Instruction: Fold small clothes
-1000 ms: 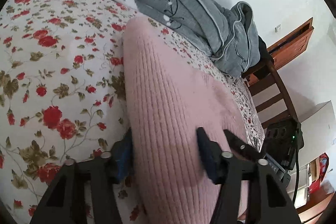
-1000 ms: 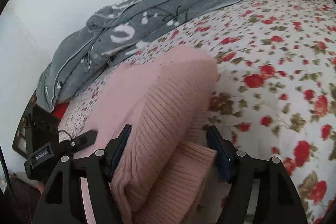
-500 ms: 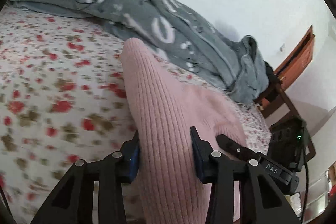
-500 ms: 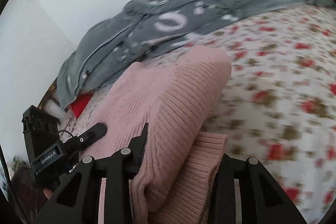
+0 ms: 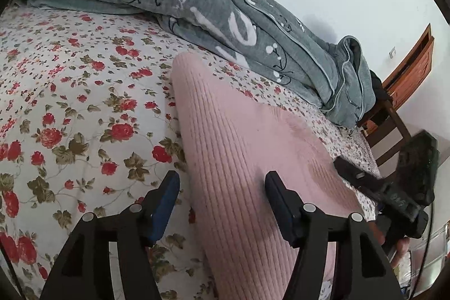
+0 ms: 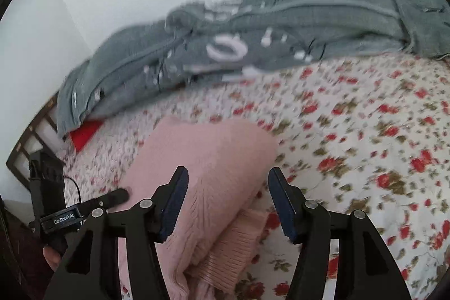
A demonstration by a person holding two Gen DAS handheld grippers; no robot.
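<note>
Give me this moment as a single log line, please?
left gripper: open, jaws just opened | right gripper: open, jaws just opened | pink sweater: folded on floral bedsheet, released

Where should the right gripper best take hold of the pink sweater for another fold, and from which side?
Probably the ribbed hem near the right gripper. It sticks out from under the folded sweater as a free edge, so come from the near side, fingers straddling it.

A pink ribbed knit sweater point(image 5: 239, 148) is seen folded over, laid flat on the floral bedsheet point(image 5: 70, 92), ribbed cuff tucked beneath.
</note>
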